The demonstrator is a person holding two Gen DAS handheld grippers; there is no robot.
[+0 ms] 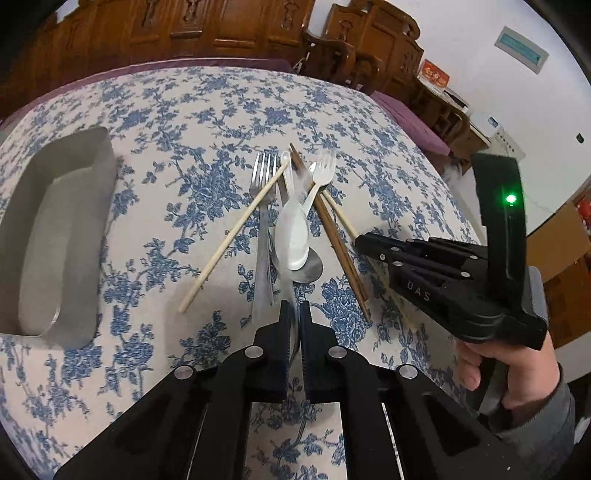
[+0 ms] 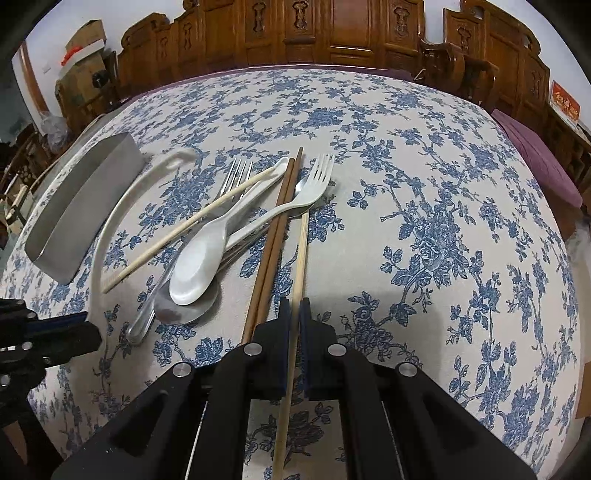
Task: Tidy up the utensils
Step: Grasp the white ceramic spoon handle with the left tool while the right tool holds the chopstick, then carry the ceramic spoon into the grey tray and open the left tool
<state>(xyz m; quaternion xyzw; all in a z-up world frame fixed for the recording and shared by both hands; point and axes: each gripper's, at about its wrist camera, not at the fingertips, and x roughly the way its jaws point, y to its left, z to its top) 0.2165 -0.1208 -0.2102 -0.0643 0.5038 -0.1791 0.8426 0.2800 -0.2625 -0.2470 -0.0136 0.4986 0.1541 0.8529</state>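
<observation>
My right gripper [image 2: 294, 304] is shut on a pale bamboo chopstick [image 2: 301, 254], which passes back between its fingers; from the left wrist it shows as the black tool [image 1: 358, 242] at the pile's right. My left gripper [image 1: 294, 308] is shut on a thin pale utensil [image 2: 110, 218], blurred and too unclear to name. The pile holds a second pale chopstick [image 1: 232, 236], two brown chopsticks [image 2: 273, 240], a white plastic spoon [image 2: 199, 262], a white plastic fork [image 2: 314, 181], a metal fork [image 1: 264, 173] and a metal spoon [image 2: 184, 310].
A grey metal oblong holder [image 1: 55, 229] stands at the left of the floral tablecloth [image 2: 424, 184]. Carved wooden chairs [image 2: 332, 33] line the far edge. A person's hand [image 1: 491, 365] grips the right tool. Purple cushions lie beyond the table's right edge.
</observation>
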